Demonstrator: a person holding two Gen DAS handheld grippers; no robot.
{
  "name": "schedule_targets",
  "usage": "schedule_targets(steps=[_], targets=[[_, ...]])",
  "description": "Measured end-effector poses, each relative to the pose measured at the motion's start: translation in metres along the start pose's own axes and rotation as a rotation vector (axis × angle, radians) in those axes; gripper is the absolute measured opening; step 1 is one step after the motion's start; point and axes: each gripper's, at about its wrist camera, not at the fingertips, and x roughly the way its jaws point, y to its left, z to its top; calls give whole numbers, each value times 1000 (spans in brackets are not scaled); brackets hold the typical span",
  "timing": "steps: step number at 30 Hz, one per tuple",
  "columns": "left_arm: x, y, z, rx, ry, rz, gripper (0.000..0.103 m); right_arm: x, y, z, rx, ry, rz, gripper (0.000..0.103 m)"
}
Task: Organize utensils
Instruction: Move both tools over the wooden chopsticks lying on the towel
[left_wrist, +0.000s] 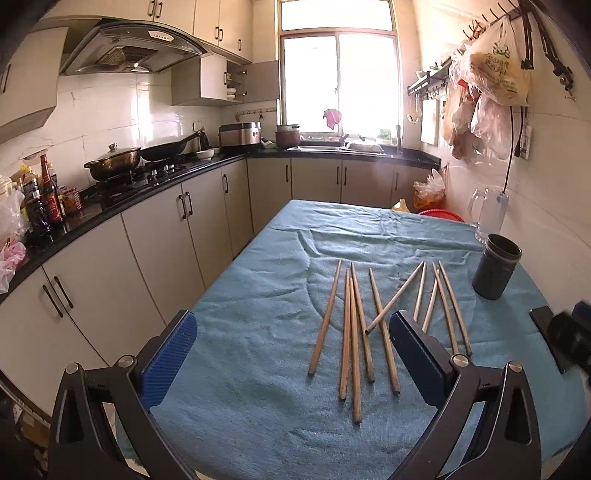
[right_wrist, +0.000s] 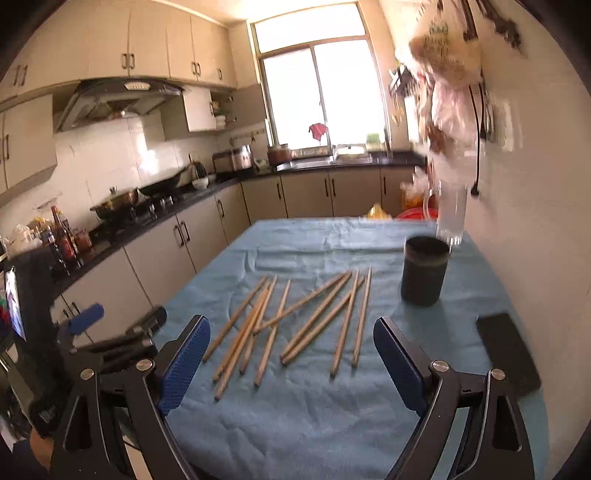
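Several wooden chopsticks (left_wrist: 354, 332) lie loose on the blue cloth-covered table (left_wrist: 258, 406); they also show in the right wrist view (right_wrist: 295, 325). A dark cylindrical holder (left_wrist: 495, 267) stands upright at the table's right, also seen in the right wrist view (right_wrist: 424, 271). My left gripper (left_wrist: 291, 350) is open and empty, hovering above the near ends of the chopsticks. My right gripper (right_wrist: 291, 354) is open and empty, above the near part of the table. The left gripper shows at the left of the right wrist view (right_wrist: 122, 328), and the right gripper at the right edge of the left wrist view (left_wrist: 565, 339).
A clear glass mug (left_wrist: 489, 214) stands behind the holder near the wall. A black flat object (right_wrist: 508, 352) lies on the table's right side. Plastic bags (left_wrist: 484, 96) hang on the right wall. Kitchen counter with stove and pots (left_wrist: 114, 162) runs along the left.
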Motion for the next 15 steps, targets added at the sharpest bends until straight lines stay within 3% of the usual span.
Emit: schedule_targets(steps=[15], targets=[[21,-4,-6,21,48,14,103,30,-15,-10,53,82,-11,89]])
